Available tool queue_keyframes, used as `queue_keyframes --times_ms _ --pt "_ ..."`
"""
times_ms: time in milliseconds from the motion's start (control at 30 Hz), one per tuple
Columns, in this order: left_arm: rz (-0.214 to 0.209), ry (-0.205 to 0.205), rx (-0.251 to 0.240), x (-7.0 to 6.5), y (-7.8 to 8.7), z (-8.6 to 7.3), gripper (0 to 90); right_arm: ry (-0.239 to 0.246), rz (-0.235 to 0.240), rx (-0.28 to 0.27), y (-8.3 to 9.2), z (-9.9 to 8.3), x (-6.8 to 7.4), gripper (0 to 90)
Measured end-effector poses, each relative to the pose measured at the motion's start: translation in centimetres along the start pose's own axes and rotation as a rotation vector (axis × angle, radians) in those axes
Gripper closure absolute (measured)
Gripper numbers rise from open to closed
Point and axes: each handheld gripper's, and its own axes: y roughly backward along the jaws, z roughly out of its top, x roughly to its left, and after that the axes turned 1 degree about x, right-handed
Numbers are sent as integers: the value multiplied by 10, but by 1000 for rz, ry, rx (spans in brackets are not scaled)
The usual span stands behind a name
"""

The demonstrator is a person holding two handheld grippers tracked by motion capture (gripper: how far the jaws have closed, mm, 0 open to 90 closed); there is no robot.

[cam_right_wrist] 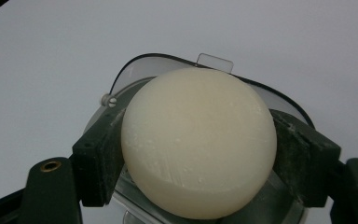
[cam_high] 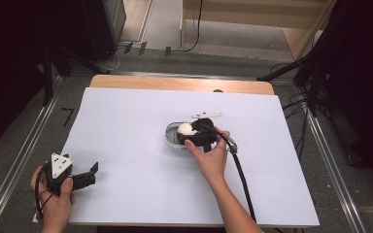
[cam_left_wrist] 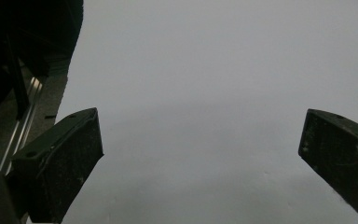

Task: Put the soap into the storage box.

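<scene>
Jaws of your right gripper (cam_right_wrist: 199, 154) press against the two flanks of the round, cream-white bar of soap (cam_right_wrist: 198, 142), one pad on each side, so the soap is pinched squarely across its widest part and should not twist out; you hold it over the shallow oval metal-and-clear-plastic soap dish (cam_right_wrist: 158, 70), whose clear rim curves behind it, and whether the bar already touches the dish floor you cannot tell from here. Seen from the high view, the right gripper (cam_high: 194, 132) and soap (cam_high: 185, 129) sit on the white table cover (cam_high: 126, 126) a little right of its middle, well away from every edge. Your left gripper (cam_high: 88, 175) waits near the near-left corner, its jaws spread wide over bare cover, holding nothing, probably parked clear.
</scene>
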Motion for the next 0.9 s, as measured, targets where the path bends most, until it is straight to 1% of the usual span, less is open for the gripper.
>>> queue_keyframes --times_ms 267,400,500,633,733,800,900 --pt "0 -1 -1 0 0 0 2 5 -34 13 -5 -2 2 249" --pt "0 -2 -2 0 0 0 2 -7 -48 10 -6 -3 1 249" --pt "0 -1 -2 0 0 0 2 -11 -48 15 -6 -4 2 249" --pt "0 -1 -1 0 0 0 2 0 -44 15 -6 -4 2 248" --pt "-1 -2 -1 0 0 0 3 -7 -46 5 -5 -4 2 246" --pt "1 -3 -1 0 0 0 2 -14 -44 -13 -2 -4 1 244" --pt "2 -3 -1 -1 0 0 2 -27 -26 -29 2 -2 -1 241"
